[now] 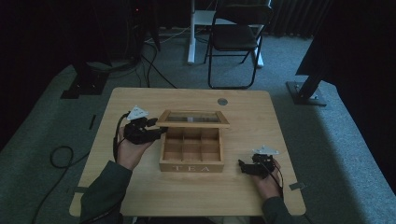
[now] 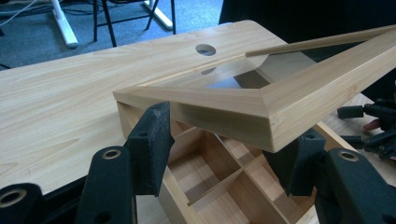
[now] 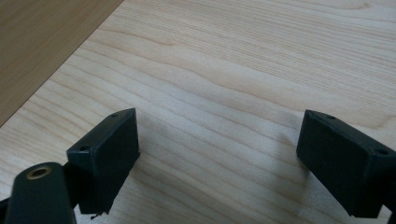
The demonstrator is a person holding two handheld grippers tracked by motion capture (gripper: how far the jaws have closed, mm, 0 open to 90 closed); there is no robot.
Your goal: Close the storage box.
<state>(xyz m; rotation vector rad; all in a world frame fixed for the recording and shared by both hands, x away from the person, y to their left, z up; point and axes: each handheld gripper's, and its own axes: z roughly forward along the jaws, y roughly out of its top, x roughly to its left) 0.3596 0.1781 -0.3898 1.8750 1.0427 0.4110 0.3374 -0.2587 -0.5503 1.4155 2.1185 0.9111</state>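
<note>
A wooden tea box (image 1: 191, 165) marked TEA stands mid-table, its several compartments (image 2: 219, 172) bare. The glass-paned lid (image 1: 193, 118) is raised at a slant. My left gripper (image 1: 158, 131) reaches in at the lid's left end. In the left gripper view the left jaw stands in front of the lid's side rail (image 2: 210, 109) and the right jaw sits under the lid's near corner, so my left gripper (image 2: 224, 149) is open with no pad clamping the wood. I cannot tell if the lid rests on it. My right gripper (image 1: 243, 166) (image 3: 217, 158) is open over bare tabletop, right of the box.
The table (image 1: 140, 191) has a round grommet hole (image 1: 222, 101) near its far edge. Beyond it stand a black folding chair (image 1: 236, 37), a white desk leg (image 1: 191, 32) and black stand bases (image 1: 306, 91). A cable (image 1: 60, 156) loops on the floor at the left.
</note>
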